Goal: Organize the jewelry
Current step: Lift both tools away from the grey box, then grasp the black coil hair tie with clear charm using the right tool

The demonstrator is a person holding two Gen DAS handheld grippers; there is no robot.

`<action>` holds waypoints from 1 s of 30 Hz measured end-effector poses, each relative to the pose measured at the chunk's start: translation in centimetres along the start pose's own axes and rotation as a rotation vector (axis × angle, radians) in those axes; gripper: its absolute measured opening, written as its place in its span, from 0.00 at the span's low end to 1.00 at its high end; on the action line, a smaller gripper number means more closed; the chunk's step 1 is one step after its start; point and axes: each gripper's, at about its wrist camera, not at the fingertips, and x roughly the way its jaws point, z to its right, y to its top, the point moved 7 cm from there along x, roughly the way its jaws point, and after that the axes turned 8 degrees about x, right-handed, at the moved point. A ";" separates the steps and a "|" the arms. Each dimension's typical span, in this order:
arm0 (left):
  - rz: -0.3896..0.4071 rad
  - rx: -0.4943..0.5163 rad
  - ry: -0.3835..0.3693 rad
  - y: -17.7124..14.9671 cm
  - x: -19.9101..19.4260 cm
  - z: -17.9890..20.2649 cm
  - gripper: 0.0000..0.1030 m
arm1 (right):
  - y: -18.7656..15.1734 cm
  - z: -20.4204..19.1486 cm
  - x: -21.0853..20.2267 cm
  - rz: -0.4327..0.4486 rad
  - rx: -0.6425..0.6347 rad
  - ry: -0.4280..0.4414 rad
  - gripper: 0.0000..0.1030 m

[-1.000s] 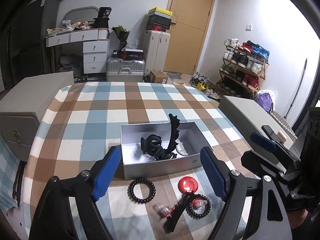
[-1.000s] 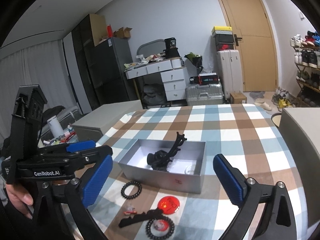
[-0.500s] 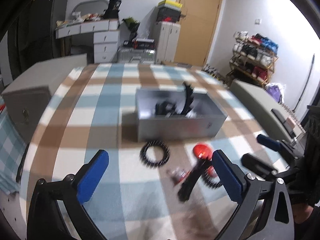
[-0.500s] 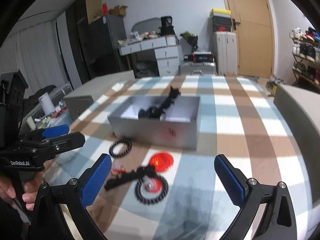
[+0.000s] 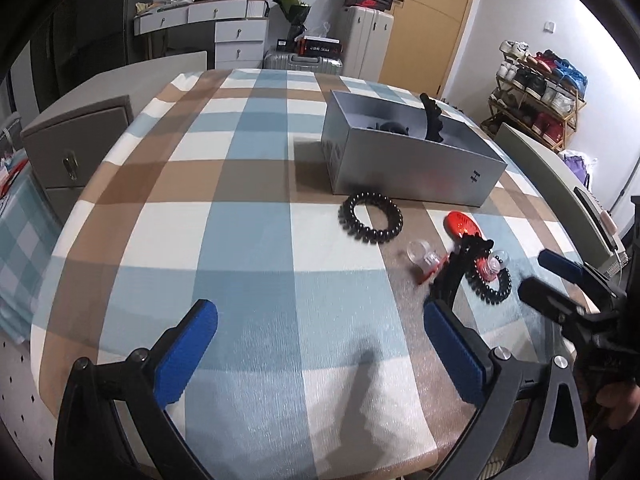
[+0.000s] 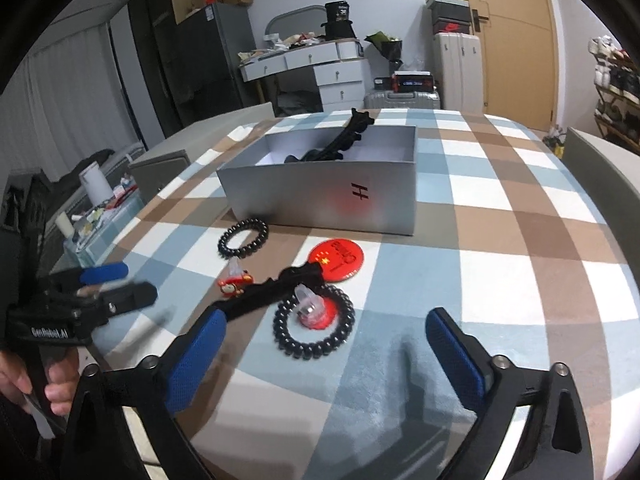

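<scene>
1. My left gripper [image 5: 320, 344] stands wide apart, empty; my right gripper [image 6: 324, 344] is closing, nothing clamped.
2. Black coil ring [image 6: 314, 322] lies just ahead, possibly around a red trinket.
3. Silver box [image 6: 328, 196] sits beyond.

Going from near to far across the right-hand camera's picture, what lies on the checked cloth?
Black spiral hair tie with a clear-and-red trinket inside it → round red badge → silver box, with black hair clips sticking out of it.

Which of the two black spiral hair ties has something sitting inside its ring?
The black spiral hair tie nearer the camera, ringing a small red-and-clear trinket; the other black spiral tie by the grey box is empty.
</scene>
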 end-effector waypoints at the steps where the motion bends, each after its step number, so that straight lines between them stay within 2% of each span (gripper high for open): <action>1: 0.000 0.005 -0.002 -0.1 -0.1 0.2 0.98 | 0.2 -0.1 0.1 -0.001 0.003 0.009 0.91; 3: 0.004 0.013 -0.008 0.0 -0.1 0.3 0.98 | 0.3 -0.3 0.4 -0.011 0.007 0.035 0.86; 8: 0.012 0.021 -0.037 0.3 0.0 0.7 0.98 | 0.4 -0.7 1.3 -0.031 0.011 0.057 0.67; 13: 0.007 0.022 -0.042 0.3 0.0 0.9 0.98 | 0.3 -0.6 1.9 -0.051 0.014 0.054 0.39; 17: -0.009 0.015 -0.039 0.1 0.3 0.7 0.98 | 0.3 -0.8 2.1 -0.053 0.004 0.061 0.27; 19: -0.016 0.004 -0.045 0.0 0.4 0.6 0.98 | 0.2 -1.0 2.1 -0.052 -0.006 0.056 0.17; 24: -0.014 0.005 -0.043 0.1 0.2 0.7 0.98 | 0.3 -0.6 1.9 -0.058 -0.011 0.048 0.05; 30: -0.018 0.010 -0.044 0.2 0.3 0.9 0.98 | 0.3 -0.4 1.6 -0.046 -0.001 0.060 0.05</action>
